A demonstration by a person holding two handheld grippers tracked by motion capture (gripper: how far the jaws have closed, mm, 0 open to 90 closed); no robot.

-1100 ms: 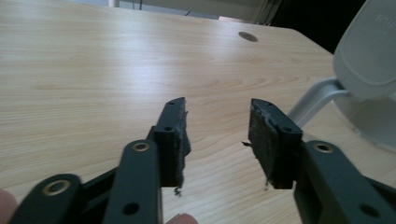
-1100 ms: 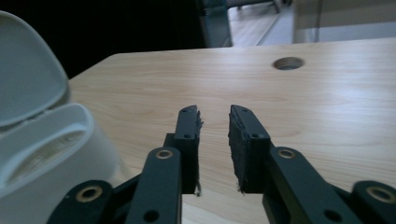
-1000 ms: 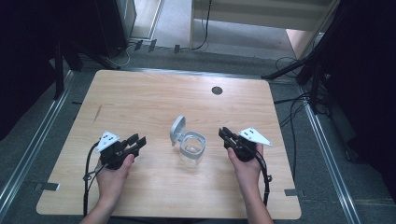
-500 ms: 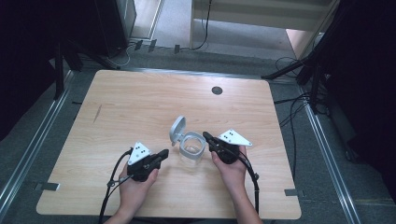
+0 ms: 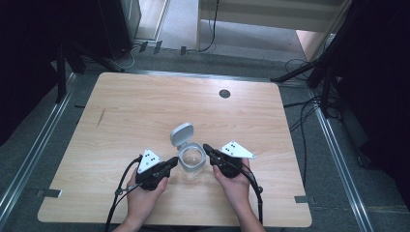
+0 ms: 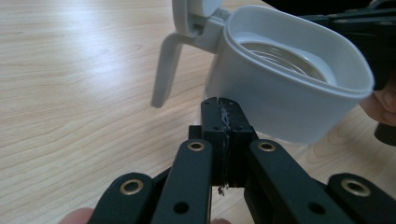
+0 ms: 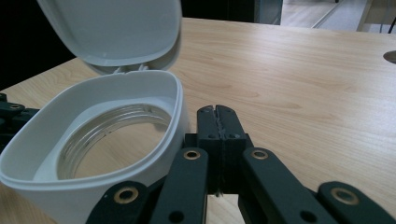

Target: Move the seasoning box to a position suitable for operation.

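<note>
Both the left gripper (image 5: 170,165) and the right gripper (image 5: 207,148) are black, each topped by a grey three-cornered plate, with brass-ringed screws on the jaws and black cables trailing toward six o'clock.

Surface (image 5: 145,111): I read it as pale wood, fine brown grain streaks, one dark round spot (image 5: 224,93) near the far edge.
Container (image 5: 191,162): clear glass body, white rim collar.
Lid (image 5: 182,134): I note white to pale grey, plain, no markings.
Left claw (image 5: 170,165): black; brass-coloured rivets on the arms in the left gripper view; light grey plate with small black dots.
Right claw (image 5: 209,150): black, same brass rivets, same dotted grey plate.
Cables (image 5: 118,193): black.
Floor (image 5: 38,145): grey, with silver metal rails.
</note>
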